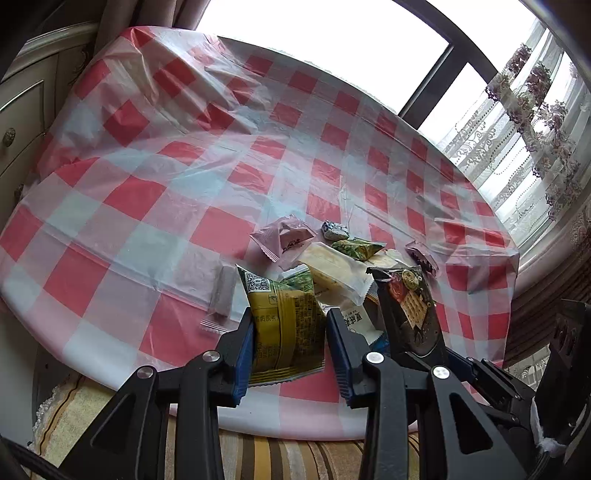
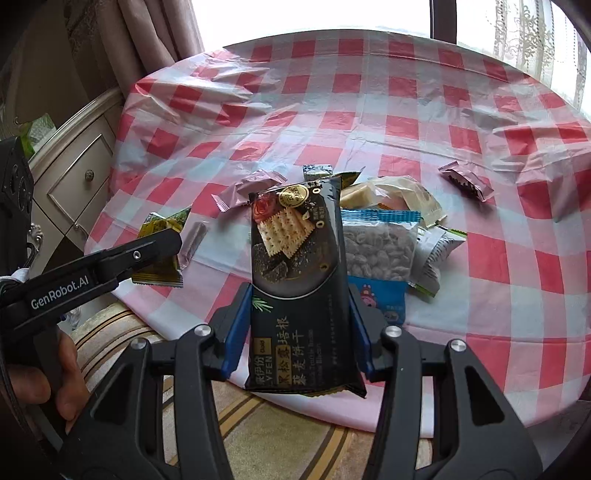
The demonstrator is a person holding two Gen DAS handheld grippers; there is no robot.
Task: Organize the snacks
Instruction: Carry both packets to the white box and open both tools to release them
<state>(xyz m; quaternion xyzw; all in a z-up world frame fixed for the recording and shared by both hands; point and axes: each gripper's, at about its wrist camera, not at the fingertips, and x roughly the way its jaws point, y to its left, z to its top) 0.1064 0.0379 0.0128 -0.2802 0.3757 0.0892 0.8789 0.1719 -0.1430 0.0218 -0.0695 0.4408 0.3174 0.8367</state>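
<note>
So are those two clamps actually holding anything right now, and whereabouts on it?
Yes, both. The left gripper has its jaws on the sides of a yellow snack packet, near its lower end. The right gripper clamps a black cracker packet likewise.

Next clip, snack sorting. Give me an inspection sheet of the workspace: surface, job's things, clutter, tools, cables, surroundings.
Surface: round table under a wrinkled red-and-white checked plastic cloth.
Job's things: yellow snack packet and black cracker packet are both held above the near table edge; a loose pile stays on the cloth, including a pink sachet, a clear bag of seeds and a small dark-pink sachet lying apart.
Clutter: nothing seen.
Tools: left tool shut on the yellow snack packet; right tool shut on the black cracker packet.
Cables: nothing seen.
Surroundings: cream drawer cabinet, window with lace curtains, striped cushion below the table edge.
</note>
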